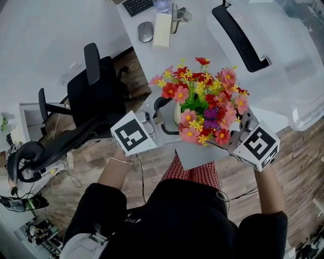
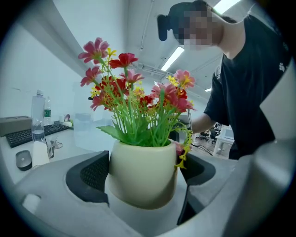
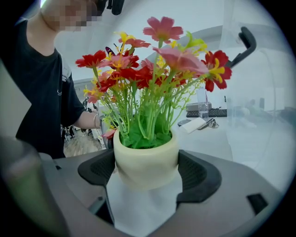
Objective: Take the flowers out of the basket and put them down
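Note:
A cream pot [image 1: 177,114] of red, pink and yellow flowers [image 1: 205,98] sits between my two grippers, over the near edge of the white table [image 1: 167,60]. My left gripper [image 1: 161,115] is shut on the pot [image 2: 141,173] from the left, its black pads [image 2: 90,177] against the wall. From the other side my right gripper [image 1: 230,135] is shut on the same pot [image 3: 145,164], pads [image 3: 198,177] pressing its sides. A pale sheet [image 1: 195,154] shows under the pot. I cannot tell whether the pot rests on anything.
A large translucent plastic bin with a black handle [image 1: 238,38] stands at the back right. A mouse [image 1: 145,31], a keyboard [image 1: 136,6] and a pale box [image 1: 162,30] lie at the table's far end. A black office chair [image 1: 96,96] stands to the left.

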A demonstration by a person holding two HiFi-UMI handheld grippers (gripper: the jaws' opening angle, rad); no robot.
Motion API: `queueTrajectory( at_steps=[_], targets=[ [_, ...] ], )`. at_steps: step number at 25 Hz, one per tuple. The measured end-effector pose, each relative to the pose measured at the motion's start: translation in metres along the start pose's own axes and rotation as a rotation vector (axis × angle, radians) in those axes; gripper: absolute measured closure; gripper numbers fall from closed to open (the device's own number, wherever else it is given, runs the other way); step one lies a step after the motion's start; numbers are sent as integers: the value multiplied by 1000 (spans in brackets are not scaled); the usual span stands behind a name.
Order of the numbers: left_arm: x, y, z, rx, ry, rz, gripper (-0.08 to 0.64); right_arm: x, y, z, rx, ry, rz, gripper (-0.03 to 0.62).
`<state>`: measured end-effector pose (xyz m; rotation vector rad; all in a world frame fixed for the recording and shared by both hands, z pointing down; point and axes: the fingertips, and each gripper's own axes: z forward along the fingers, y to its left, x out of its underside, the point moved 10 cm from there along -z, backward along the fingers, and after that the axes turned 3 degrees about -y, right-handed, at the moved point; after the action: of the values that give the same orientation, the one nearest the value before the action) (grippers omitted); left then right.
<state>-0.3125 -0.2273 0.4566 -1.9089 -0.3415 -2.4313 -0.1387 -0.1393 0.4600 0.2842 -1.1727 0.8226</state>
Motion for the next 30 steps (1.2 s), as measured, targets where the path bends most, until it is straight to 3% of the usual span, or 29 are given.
queueTrajectory(
  at_steps=[16,30],
  targets=[
    [24,2,10,-7,28,-63,79,21,-8,7,-22,47,21,164],
    [36,4,16,-17,58,-72,78,30,-13,13,-24,82,14,164]
  ],
)
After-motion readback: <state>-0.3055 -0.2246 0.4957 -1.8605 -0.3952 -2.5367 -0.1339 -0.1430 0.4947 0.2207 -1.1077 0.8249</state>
